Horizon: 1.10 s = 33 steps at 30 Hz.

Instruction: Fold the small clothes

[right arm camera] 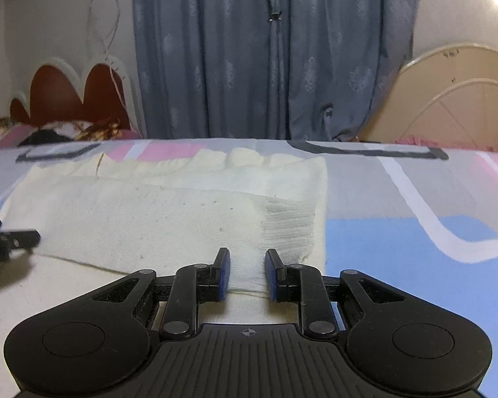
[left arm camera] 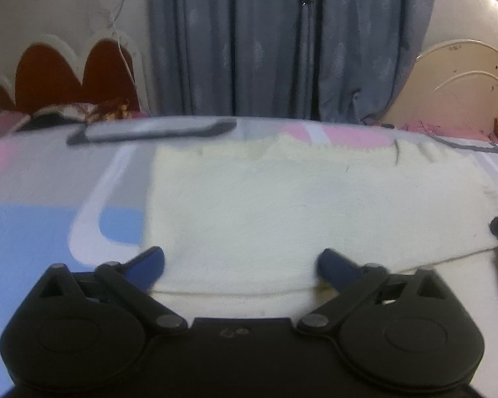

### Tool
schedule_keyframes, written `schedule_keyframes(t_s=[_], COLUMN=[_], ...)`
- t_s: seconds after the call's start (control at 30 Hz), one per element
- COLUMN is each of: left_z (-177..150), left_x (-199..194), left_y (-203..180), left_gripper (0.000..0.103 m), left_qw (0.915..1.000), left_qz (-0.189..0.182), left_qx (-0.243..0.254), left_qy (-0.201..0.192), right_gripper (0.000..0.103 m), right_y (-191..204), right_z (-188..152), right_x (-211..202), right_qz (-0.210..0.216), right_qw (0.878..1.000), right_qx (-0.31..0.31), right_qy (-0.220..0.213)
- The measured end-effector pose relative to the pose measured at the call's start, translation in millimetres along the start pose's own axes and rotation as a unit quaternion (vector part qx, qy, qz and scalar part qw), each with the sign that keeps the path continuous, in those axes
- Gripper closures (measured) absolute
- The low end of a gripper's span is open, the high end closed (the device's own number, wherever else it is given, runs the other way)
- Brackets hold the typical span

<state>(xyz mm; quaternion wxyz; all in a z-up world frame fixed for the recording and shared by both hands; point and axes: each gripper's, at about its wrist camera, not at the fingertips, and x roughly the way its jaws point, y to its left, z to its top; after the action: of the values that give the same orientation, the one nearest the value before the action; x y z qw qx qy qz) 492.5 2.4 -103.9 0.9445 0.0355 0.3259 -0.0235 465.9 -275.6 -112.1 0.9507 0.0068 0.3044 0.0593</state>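
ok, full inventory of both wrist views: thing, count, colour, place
knit garment: 1, cream, flat on the bedsheet, partly folded, in front of both grippers
loose yarn: 1, cream, trailing along the garment's near edge
bedsheet: 1, grey, pink, blue and white shapes, covers the bed
curtain: 1, grey-blue, behind the bed, centre
scalloped headboard: 1, red-brown, white edged, far left
arched headboard: 1, cream, far right
bedding pile: 1, patterned, below the scalloped headboard
left gripper: 1, black with blue pads, jaws wide, over garment's near edge
right gripper: 1, same colours, jaws narrow, fabric between the pads
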Motion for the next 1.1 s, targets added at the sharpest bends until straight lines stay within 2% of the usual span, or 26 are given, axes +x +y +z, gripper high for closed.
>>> schedule_keyframes(t_s=[0.07,0.1,0.17,0.23,0.3,0.33,0.4,0.43,0.53,0.63,0.67,0.73,0.77,0.83,0.87,0.93,1.03,1.1], left_z=[15.2,23.1,39.8,49.6,51.6,51.1,44.3,46.0,41.9,43.6,47.2,49.5,48.0,46.5,49.0,52.8,49.8,39.8], left_x=[-6.6,-2.8,14.4,37.8,61.9,76.2,91.7,92.3,91.9,90.9,87.8,75.1,76.8,94.6,95.5,95.7,73.1,52.6], left_y=[-1.1,-0.2,4.7,12.9,22.6,28.6,43.9,48.3,46.4,45.5,42.4,37.3,39.6,49.9,52.3,50.2,42.5,32.4], left_gripper=[0.004,0.004,0.004,0.004,0.005,0.004,0.001,0.001,0.001,0.001,0.004,0.003,0.001,0.001,0.0,0.002,0.006,0.005], left_qw=[0.9989,0.9988,0.9993,0.9997,0.9996,0.9993,0.9973,0.9963,0.9972,0.9973,0.9978,0.9985,0.9984,0.9972,0.9966,0.9972,0.9977,0.9978], left_qz=[-0.005,-0.003,-0.01,-0.017,-0.028,-0.034,-0.06,-0.066,-0.06,-0.054,-0.048,-0.052,-0.052,-0.063,-0.067,-0.058,-0.049,-0.052], left_qx=[0.022,0.026,0.026,0.015,0.003,-0.006,-0.039,-0.053,-0.042,-0.048,-0.04,-0.008,-0.007,-0.038,-0.047,-0.043,-0.045,-0.04], left_qy=[-0.042,-0.041,-0.026,-0.01,0.0,0.011,0.018,0.017,0.015,0.017,0.019,-0.014,-0.017,0.018,0.015,0.019,0.013,0.002], right_gripper=[0.082,0.082,0.082,0.082,0.082,0.082,0.082,0.082,0.082,0.082,0.082,0.082,0.082,0.082,0.082,0.082,0.082,0.082], right_y=[3.9,6.9,11.4,6.9,3.3,4.8,8.5,5.8,-6.7,1.6,4.1,5.8,5.4,3.3,-0.3,-4.1,2.0,7.9], right_z=[11.6,18.5,34.2,46.2,51.3,51.0,46.4,44.0,39.8,37.2,37.7,41.1,43.3,40.0,36.4,38.4,39.8,38.3], right_x=[-7.1,-6.2,8.5,29.9,48.4,56.5,69.6,72.9,72.7,71.4,70.4,59.8,56.8,64.3,72.4,72.6,60.6,44.6], right_qz=[0.024,0.031,0.029,0.021,0.034,0.048,0.039,0.036,0.037,0.022,0.018,0.019,0.02,0.007,0.008,0.013,0.004,0.019], right_qw=[0.999,0.999,0.999,1.0,0.999,0.999,0.999,0.999,0.999,1.0,0.999,0.999,0.999,0.999,1.0,1.0,1.0,0.999], right_qx=[0.004,0.0,-0.007,0.013,0.02,0.008,-0.037,-0.041,0.001,-0.02,-0.027,-0.033,-0.034,-0.03,-0.017,-0.001,-0.014,-0.019], right_qy=[-0.03,-0.04,-0.032,-0.013,-0.002,0.001,0.006,0.003,-0.003,-0.007,-0.005,-0.021,-0.035,-0.022,-0.007,-0.006,-0.011,-0.023])
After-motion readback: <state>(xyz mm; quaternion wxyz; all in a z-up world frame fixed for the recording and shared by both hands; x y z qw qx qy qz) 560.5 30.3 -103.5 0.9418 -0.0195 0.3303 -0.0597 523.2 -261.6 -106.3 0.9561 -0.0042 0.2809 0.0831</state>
